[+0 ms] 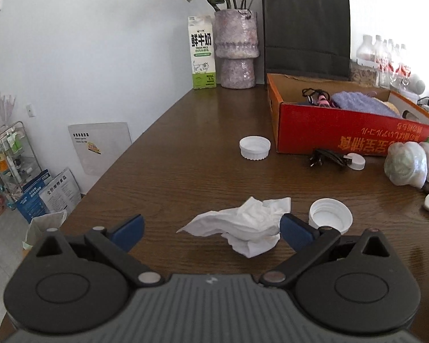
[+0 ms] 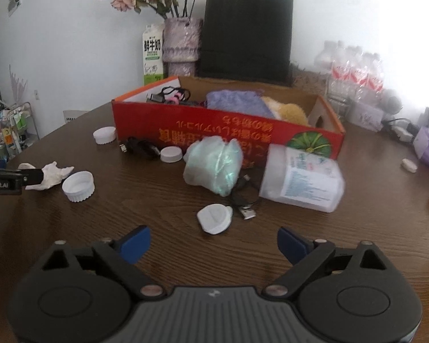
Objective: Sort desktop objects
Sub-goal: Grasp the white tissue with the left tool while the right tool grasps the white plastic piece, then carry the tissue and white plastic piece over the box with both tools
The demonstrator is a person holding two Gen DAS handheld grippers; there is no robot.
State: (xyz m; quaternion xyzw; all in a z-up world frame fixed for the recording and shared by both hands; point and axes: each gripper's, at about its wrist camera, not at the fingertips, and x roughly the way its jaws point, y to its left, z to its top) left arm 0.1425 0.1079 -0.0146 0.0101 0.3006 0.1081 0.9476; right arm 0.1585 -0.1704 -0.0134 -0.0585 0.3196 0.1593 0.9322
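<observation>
A crumpled white tissue point(image 1: 243, 225) lies on the brown table between the blue pads of my left gripper point(image 1: 211, 233). The jaws stand wide and do not press it; the right pad is right beside its edge. My right gripper point(image 2: 214, 243) is open over bare wood, with a white charger plug point(image 2: 214, 218) and its black USB cable point(image 2: 244, 200) just ahead of the fingertips. Beyond them lie a pale green plastic-wrapped bundle point(image 2: 214, 165) and a white jar point(image 2: 303, 178) on its side. The tissue point(image 2: 53, 177) also shows at the left of the right wrist view.
An open red cardboard box point(image 2: 214, 131) holds a purple cloth, cables and a plush thing. White caps point(image 1: 330, 218) point(image 1: 254, 147) point(image 2: 171, 154) lie about. A milk carton point(image 1: 201, 53), vase point(image 1: 236, 48), black bag point(image 1: 306, 31) and bottles point(image 2: 354, 71) line the back. The table edge runs along the left.
</observation>
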